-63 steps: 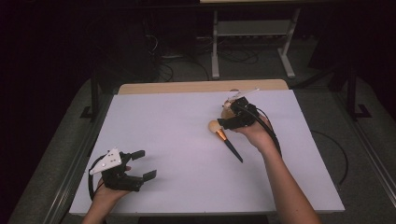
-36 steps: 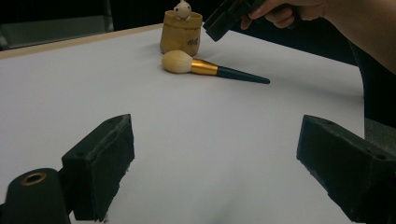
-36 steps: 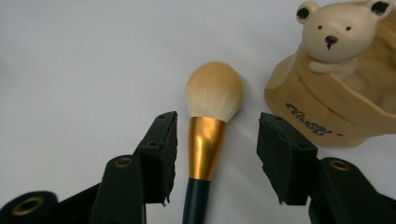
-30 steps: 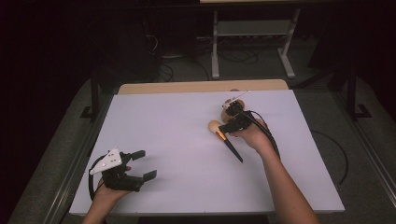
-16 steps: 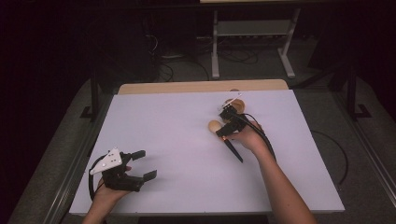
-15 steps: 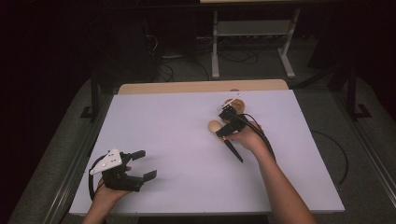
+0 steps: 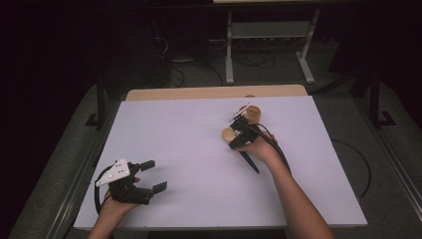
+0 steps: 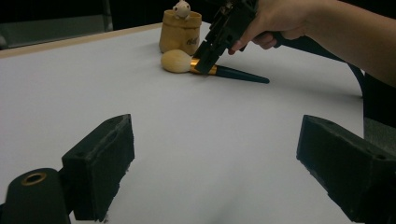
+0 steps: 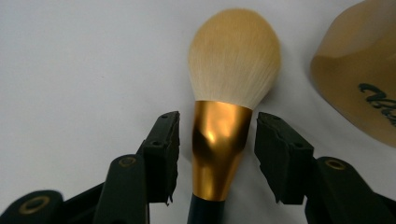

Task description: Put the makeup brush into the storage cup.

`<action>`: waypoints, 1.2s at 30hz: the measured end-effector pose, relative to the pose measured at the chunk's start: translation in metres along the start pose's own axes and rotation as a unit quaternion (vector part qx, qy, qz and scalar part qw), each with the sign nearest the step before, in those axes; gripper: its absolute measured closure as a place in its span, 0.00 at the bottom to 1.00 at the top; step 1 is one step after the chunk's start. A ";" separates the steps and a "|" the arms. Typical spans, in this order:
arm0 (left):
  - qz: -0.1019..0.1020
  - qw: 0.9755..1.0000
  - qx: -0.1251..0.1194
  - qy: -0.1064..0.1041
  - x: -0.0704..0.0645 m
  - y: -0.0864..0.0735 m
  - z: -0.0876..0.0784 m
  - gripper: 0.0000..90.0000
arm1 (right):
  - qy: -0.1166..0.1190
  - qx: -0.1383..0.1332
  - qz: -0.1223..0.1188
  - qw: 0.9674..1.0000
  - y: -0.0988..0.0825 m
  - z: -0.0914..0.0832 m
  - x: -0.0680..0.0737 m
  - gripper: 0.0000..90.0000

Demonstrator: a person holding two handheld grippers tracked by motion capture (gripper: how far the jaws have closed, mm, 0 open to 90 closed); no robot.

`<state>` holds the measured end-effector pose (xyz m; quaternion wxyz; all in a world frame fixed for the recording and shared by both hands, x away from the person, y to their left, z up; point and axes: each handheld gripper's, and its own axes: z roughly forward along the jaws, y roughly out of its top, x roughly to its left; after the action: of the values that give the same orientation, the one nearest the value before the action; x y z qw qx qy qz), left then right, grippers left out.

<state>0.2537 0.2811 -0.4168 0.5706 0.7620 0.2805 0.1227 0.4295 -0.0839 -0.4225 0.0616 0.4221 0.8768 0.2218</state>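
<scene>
Gold-ferruled, cream-bristled makeup brush (image 9: 219, 154) flat on white table (image 7: 174, 129), between parted right gripper (image 9: 215, 154) jaws, untouched. Left gripper (image 7: 149, 175) agape, empty.

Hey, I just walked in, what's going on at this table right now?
A person holds a gripper in each hand at a white table. The right gripper straddles the gold collar of a makeup brush lying flat beside a small wooden pot, jaws open, not yet clamped. The left gripper rests open near the table's front left, holding nothing.
</scene>
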 end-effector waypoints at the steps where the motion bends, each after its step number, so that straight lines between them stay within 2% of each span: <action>1: 0.000 1.000 0.000 0.000 0.000 0.000 0.000 0.12 | -0.002 0.002 0.001 1.000 0.000 0.001 0.000 0.55; 23: -0.005 1.000 -0.004 -0.001 0.000 0.000 -0.001 0.12 | -0.015 0.005 0.005 1.000 0.001 0.005 0.001 0.62; 36: -0.005 1.000 -0.004 -0.001 0.000 0.000 -0.001 0.12 | -0.014 0.005 0.008 1.000 0.000 0.005 0.000 0.65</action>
<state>0.2533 0.2814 -0.4164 0.5749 0.7582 0.2831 0.1202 0.4314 -0.0821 -0.4269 0.0704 0.4323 0.8736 0.2121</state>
